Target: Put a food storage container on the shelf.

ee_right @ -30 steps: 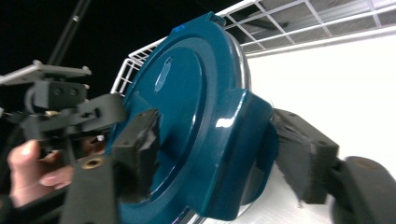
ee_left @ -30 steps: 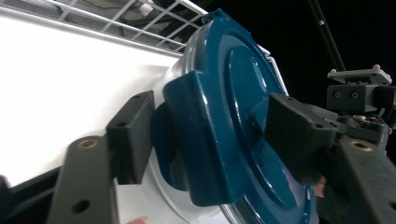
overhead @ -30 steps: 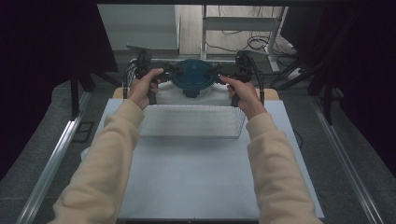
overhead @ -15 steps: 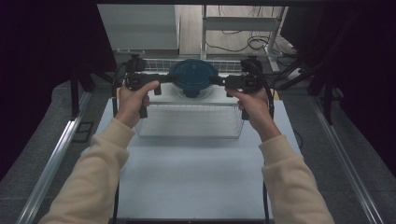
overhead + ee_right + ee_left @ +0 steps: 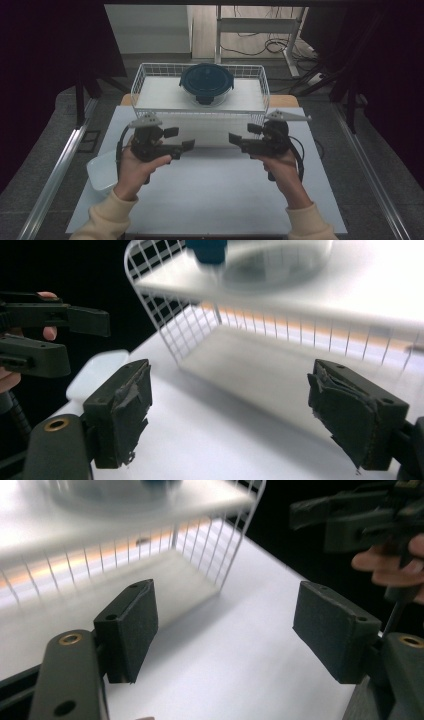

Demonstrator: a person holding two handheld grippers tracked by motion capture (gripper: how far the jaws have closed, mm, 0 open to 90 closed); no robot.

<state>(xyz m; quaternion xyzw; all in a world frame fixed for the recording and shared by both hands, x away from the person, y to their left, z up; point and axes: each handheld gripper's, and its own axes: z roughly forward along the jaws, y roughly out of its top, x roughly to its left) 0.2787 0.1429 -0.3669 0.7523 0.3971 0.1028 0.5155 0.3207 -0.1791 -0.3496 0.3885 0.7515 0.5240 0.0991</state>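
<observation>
Item: white wire basket [image 5: 145,80], stood at the table's [image 5: 210,200] far edge, a dark blue lidded container [image 5: 206,82] on its shelf. My left gripper [image 5: 182,138] and right gripper [image 5: 239,134] hung near its front side, clear of it, tips facing each other; both pairs of jaws apart and empty, having just narrowed slightly. A translucent lid [image 5: 102,171] lay by my left hand [image 5: 134,167].

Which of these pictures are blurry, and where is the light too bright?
High view: sharp but dim, with dark surroundings and an evenly lit table. Left gripper view: the basket is smeared with blur and blown out at upper left, while the pads stay sharp. Right gripper view: the container and basket top are blurred, with glare at upper right; the worn pads are crisp.
</observation>
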